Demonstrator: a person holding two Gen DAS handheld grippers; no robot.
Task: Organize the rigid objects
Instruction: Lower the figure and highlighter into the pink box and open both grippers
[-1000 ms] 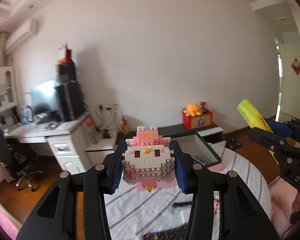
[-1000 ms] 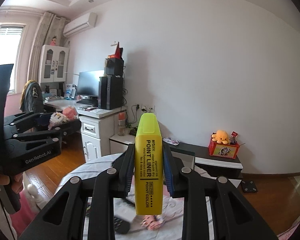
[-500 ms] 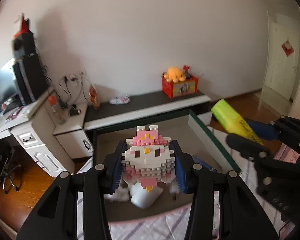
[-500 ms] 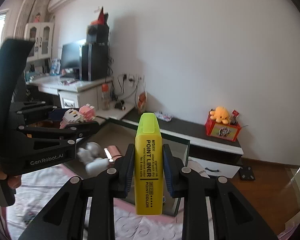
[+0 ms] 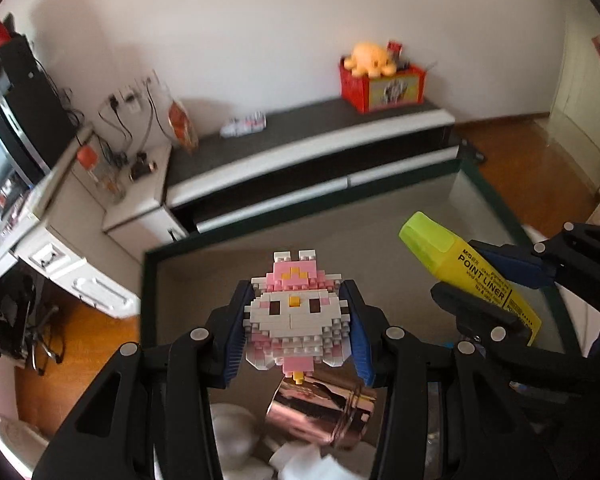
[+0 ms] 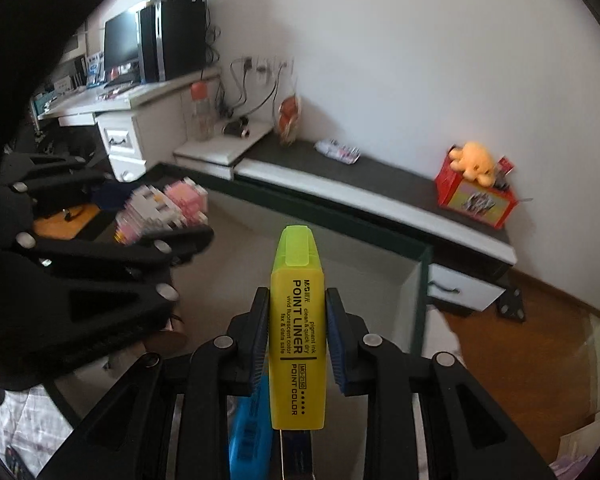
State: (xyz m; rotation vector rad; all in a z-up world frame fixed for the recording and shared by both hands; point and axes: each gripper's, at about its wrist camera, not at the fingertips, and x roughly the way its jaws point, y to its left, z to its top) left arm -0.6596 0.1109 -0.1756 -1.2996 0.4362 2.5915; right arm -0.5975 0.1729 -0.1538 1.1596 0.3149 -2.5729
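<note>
My left gripper (image 5: 296, 328) is shut on a pink and white brick-built figure (image 5: 296, 316), its blue pads pressing both sides. The figure hangs above the inside of a green-rimmed box (image 5: 148, 264). In the right wrist view my right gripper (image 6: 298, 332) is shut on a yellow highlighter (image 6: 298, 332) that points upward out of the jaws. The same highlighter (image 5: 472, 276) shows at the right of the left wrist view, over the box's right side. The figure (image 6: 160, 208) and left gripper appear blurred at the left of the right wrist view.
Inside the box lie a shiny rose-coloured cup (image 5: 324, 412), white soft items (image 5: 236, 436) and a blue object (image 6: 248, 440). Behind the box stands a low black and white cabinet (image 5: 312, 148) with a red box and orange plush (image 5: 374, 60). A desk (image 6: 132, 96) stands left.
Both grippers have moved forward and tipped downward, from above the striped cloth to over the green-rimmed box. The cup and white items have come into view. Both grips stayed the same.
</note>
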